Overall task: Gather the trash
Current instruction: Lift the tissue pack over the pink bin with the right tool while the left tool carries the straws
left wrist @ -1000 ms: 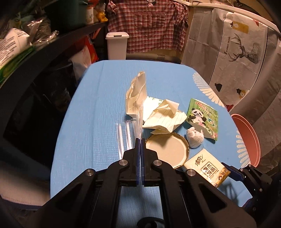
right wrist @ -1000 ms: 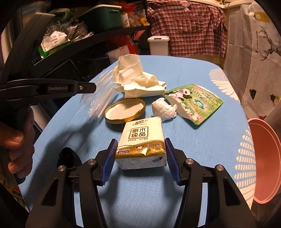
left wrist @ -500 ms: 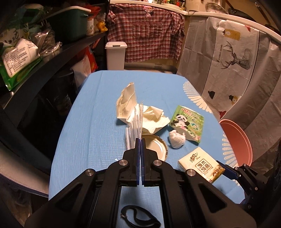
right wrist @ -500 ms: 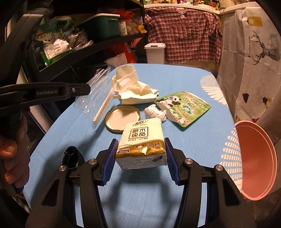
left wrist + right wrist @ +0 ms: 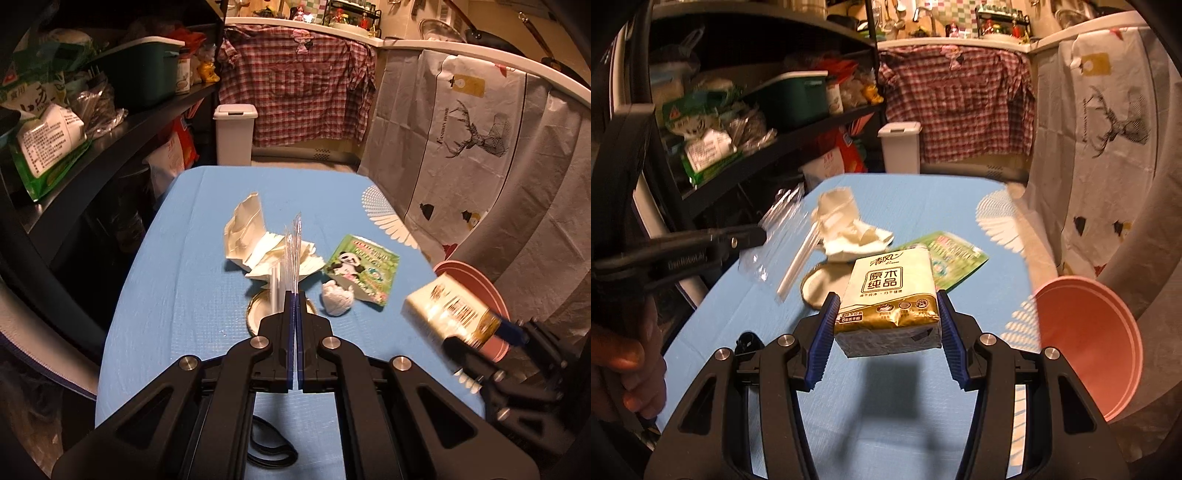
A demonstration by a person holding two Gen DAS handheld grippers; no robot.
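Note:
My left gripper [image 5: 295, 295] is shut on a clear plastic wrapper [image 5: 293, 251] with a white straw in it, held up over the blue table [image 5: 177, 295]. In the right wrist view that wrapper [image 5: 775, 236] hangs from the left gripper [image 5: 753, 236] at the left. My right gripper [image 5: 886, 299] is shut on a pack of tissues [image 5: 886, 288], lifted off the table with its shadow below. Crumpled white paper [image 5: 255, 240], a green panda packet [image 5: 362, 269], a balled tissue [image 5: 336, 301] and a gold jar lid [image 5: 258, 314] lie mid-table.
A pink basin [image 5: 1086, 339] sits off the table's right edge. A white lidded bin [image 5: 234, 134] stands beyond the far edge. Dark shelves [image 5: 110, 122] packed with bags run along the left. A black band [image 5: 266, 446] lies on the near table. A hand [image 5: 628, 369] holds the left gripper.
Both grippers have risen. The tissue pack left the table in the right gripper, and the plastic wrapper with the straw came up with the left one.

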